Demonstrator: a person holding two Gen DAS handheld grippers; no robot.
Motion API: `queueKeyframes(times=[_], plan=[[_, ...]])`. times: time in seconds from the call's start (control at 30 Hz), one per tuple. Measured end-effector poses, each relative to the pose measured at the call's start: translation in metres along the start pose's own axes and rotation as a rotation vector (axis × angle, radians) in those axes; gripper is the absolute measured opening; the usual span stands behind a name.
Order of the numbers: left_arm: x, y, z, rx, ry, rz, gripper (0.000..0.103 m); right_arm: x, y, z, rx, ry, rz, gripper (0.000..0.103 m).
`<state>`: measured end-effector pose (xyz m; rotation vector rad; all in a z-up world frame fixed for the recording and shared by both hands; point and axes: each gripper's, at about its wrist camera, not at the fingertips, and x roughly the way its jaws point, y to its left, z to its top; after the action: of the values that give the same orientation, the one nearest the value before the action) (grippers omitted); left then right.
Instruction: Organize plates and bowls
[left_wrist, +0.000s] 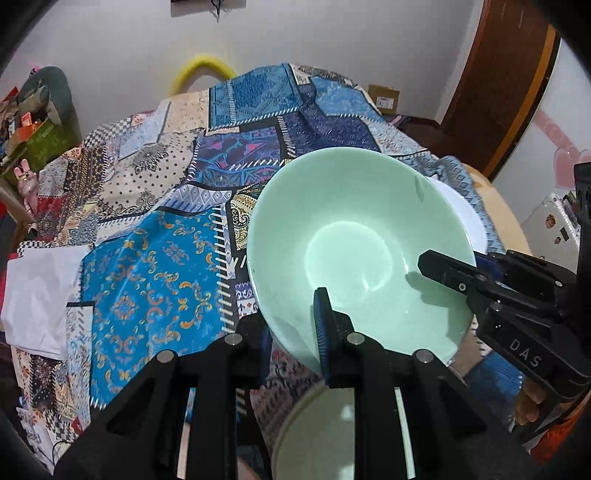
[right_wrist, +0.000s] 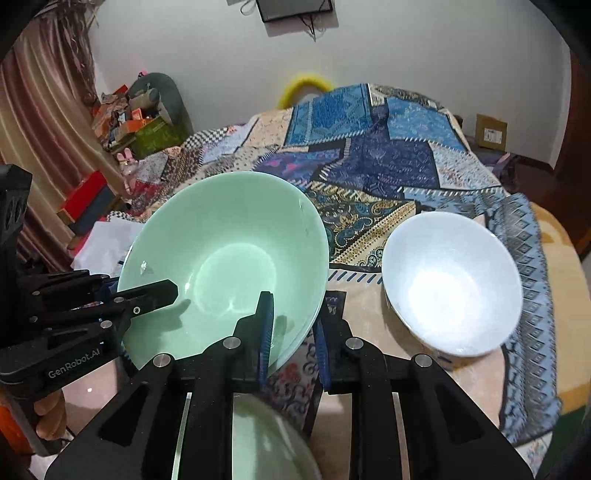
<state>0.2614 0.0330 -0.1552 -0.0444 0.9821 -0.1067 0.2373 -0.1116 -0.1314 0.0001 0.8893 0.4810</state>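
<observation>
Both the left gripper (left_wrist: 291, 332) and the right gripper (right_wrist: 293, 332) clamp the tilted green bowl's (right_wrist: 225, 251) rim, with a white bowl (right_wrist: 452, 280) at its 3 o'clock on the patchwork-covered tabletop (right_wrist: 388, 166).

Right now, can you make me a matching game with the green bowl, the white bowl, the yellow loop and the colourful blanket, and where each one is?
Things:
1. mint green ceramic bowl
2. white round bowl
3. yellow curved loop
4. blue patchwork cloth

Places:
A. at the far end, by the wall
B. spread out flat as the cover
C. tilted, rim in the jaws of the left gripper and right gripper
D. sitting off to the right, untouched

Pairs: 1-C, 2-D, 3-A, 4-B
</observation>
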Motion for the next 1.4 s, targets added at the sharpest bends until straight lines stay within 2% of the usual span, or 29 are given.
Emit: queueKeyframes(times=[0.33, 0.77, 1.07, 1.4], plan=[[-0.060, -0.004, -0.029, -0.017, -0.051, 0.003, 0.020, -0.042, 0.023, -0.010, -0.026, -0.050, 0.010, 0.019], [-0.109, 0.011, -0.073, -0.068, -0.074, 0.021, 0.020, -0.064, 0.056, -0.032, -0.055, -0.071, 0.058, 0.019], [-0.127, 0.034, -0.101, -0.112, -0.074, 0.041, 0.020, -0.060, 0.084, -0.046, -0.078, -0.054, 0.100, 0.019], [-0.128, 0.078, -0.130, -0.192, -0.053, 0.066, 0.020, -0.037, 0.120, -0.057, -0.116, 0.002, 0.156, 0.019]])
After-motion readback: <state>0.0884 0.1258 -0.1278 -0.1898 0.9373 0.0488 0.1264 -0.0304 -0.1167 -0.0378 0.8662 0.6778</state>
